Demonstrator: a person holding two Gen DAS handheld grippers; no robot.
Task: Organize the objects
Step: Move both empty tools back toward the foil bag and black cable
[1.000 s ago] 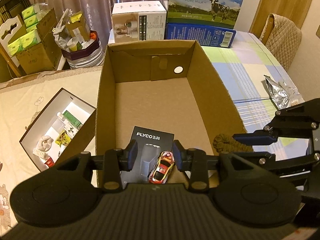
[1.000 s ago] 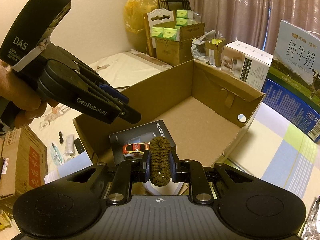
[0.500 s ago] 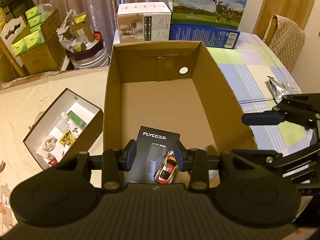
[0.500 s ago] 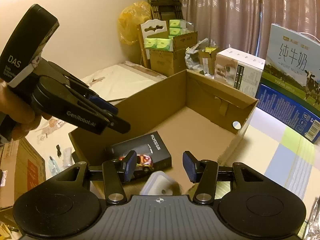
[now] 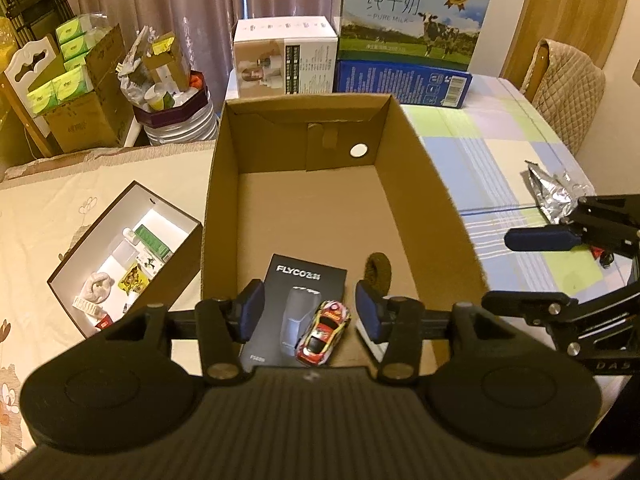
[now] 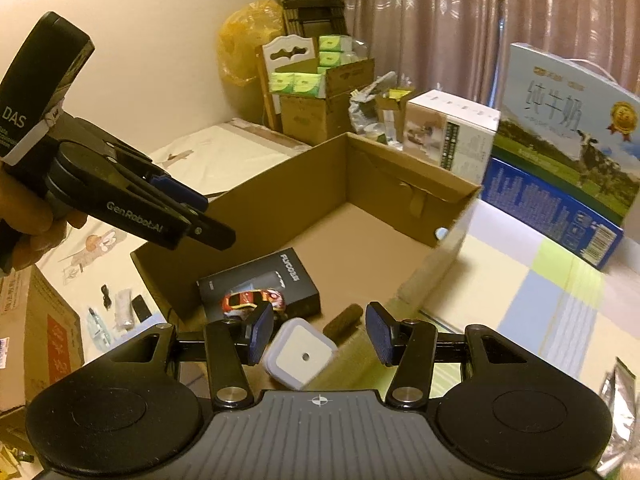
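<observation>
Toy car point(image 5: 323, 332) sits on the black FLYCO box point(image 5: 294, 308) at near end of cardboard box point(image 5: 424, 208), brown braided ring point(image 5: 379, 274) just beside, right of it. My left gripper point(image 5: 308, 310) hangs above the car, jaws opening, nothing gripped. My right gripper point(image 6: 320, 334) is parted & empty over the white square gadget point(image 6: 301, 352) in the box.

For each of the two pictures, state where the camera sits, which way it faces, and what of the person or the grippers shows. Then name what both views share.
Left wrist: on the left gripper, facing down into the cardboard box; its jaws are opening over the toy car; right gripper at the edge.
Right wrist: on the right gripper, open, facing across the box; left gripper and hand show.
Shared: box, car, black package, brown roll, milk carton.
</observation>
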